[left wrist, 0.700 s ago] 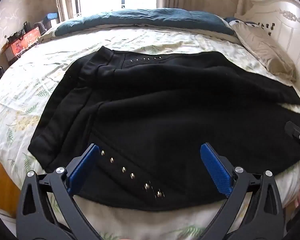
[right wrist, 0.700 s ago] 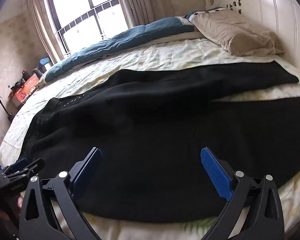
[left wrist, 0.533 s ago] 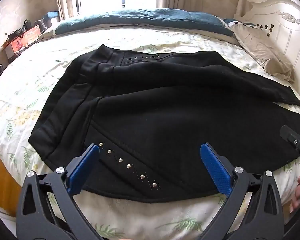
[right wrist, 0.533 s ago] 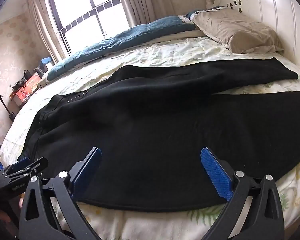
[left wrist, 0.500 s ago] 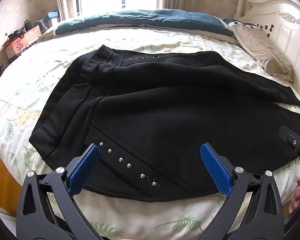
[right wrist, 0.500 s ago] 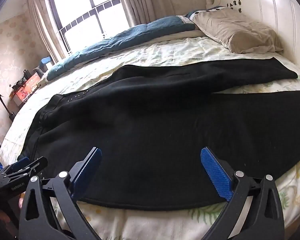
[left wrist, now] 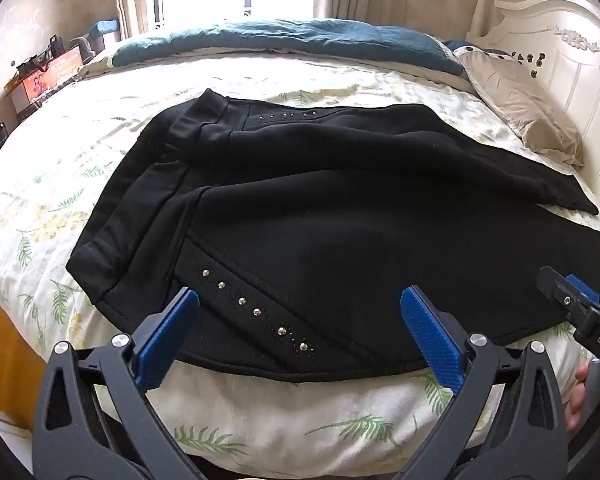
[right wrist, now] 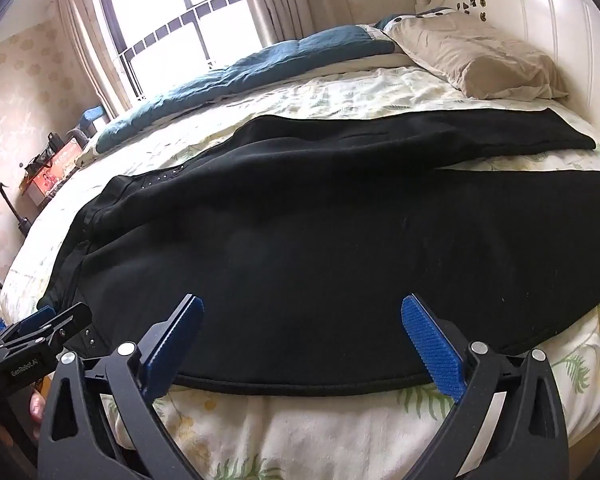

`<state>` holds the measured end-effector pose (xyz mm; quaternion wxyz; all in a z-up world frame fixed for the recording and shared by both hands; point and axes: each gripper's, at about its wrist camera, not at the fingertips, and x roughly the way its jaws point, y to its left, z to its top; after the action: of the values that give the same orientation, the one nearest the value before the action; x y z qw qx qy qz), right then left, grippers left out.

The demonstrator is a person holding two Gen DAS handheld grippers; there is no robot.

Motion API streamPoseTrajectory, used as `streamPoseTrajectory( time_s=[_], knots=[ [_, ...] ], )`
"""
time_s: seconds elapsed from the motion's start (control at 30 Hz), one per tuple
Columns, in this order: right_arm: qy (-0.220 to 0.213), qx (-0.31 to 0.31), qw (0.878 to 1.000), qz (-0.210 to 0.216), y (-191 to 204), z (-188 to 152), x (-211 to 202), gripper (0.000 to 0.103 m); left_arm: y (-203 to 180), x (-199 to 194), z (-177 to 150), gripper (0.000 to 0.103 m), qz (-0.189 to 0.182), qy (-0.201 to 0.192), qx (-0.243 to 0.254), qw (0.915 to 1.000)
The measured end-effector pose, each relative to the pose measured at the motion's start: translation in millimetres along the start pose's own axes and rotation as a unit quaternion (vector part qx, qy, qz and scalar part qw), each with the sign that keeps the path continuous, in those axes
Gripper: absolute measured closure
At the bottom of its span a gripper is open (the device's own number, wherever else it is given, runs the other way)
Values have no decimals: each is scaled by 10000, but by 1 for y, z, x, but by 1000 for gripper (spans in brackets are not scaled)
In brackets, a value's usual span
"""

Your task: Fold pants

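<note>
Black pants (left wrist: 320,216) with silver studs lie spread flat on the bed, waistband at the left, the two legs running to the right. They also fill the middle of the right wrist view (right wrist: 320,248). My left gripper (left wrist: 300,336) is open and empty, just short of the near hem by the studded pocket. My right gripper (right wrist: 302,340) is open and empty, just short of the near leg's edge. The right gripper's tip shows at the right edge of the left wrist view (left wrist: 580,312); the left gripper's tip shows at the left of the right wrist view (right wrist: 40,332).
The bed has a pale leaf-print sheet (left wrist: 60,168). A teal duvet (left wrist: 284,40) lies folded along the far side. A beige pillow (right wrist: 476,60) rests against the white headboard (left wrist: 572,64). A cluttered side table (left wrist: 40,76) stands at the far left.
Both grippers have drawn back a little from the pants toward the near bed edge; more sheet shows below the hem. The pants have not moved.
</note>
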<state>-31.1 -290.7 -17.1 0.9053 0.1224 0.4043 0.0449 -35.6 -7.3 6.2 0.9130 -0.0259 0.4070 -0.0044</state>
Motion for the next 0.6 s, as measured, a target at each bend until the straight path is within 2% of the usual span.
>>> streamPoseTrajectory(
  time_s=[0.6],
  knots=[
    [81,53,9999,-29,-1,-6,6,4,-4,2,-3,2,46,35,38,10000]
  ],
)
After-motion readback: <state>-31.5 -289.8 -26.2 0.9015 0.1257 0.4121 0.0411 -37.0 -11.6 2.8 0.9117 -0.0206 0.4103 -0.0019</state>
